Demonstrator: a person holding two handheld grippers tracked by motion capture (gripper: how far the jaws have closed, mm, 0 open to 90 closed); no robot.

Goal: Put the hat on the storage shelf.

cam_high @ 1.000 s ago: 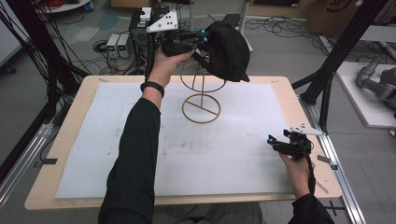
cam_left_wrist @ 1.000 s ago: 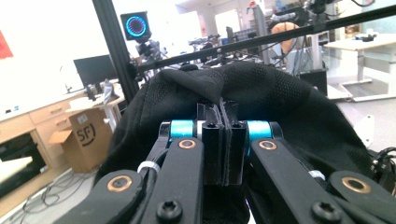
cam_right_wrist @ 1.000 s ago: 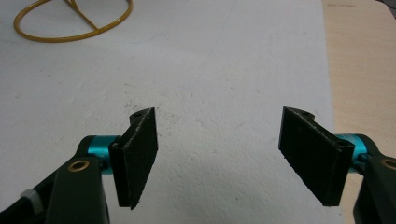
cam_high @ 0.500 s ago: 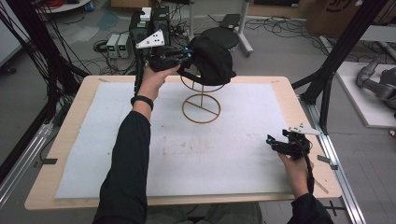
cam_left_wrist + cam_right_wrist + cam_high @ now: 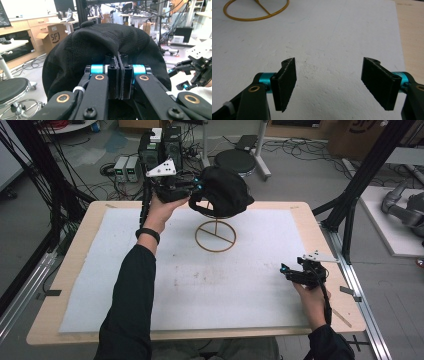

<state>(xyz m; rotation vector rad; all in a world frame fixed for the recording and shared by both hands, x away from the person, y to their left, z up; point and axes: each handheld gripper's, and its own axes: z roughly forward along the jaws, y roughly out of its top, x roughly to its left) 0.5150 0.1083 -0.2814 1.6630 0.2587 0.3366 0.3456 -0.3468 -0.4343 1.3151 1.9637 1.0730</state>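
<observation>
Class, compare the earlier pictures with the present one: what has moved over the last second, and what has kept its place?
The left gripper, shut on the black cap, has carried it leftward and lowered it onto the gold wire stand. The grip has not been released. The right gripper stays open, resting near the right edge of the white mat, and the stand has not shifted.

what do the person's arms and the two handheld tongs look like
Both arms wear black long sleeves, and the left wrist carries a black band. The left tongs and right tongs are black, with flat rectangular black pads, turquoise cylinders behind them and brass-coloured rivets on the links. Each has a pale grey three-cornered plate on top and a black cable.
</observation>
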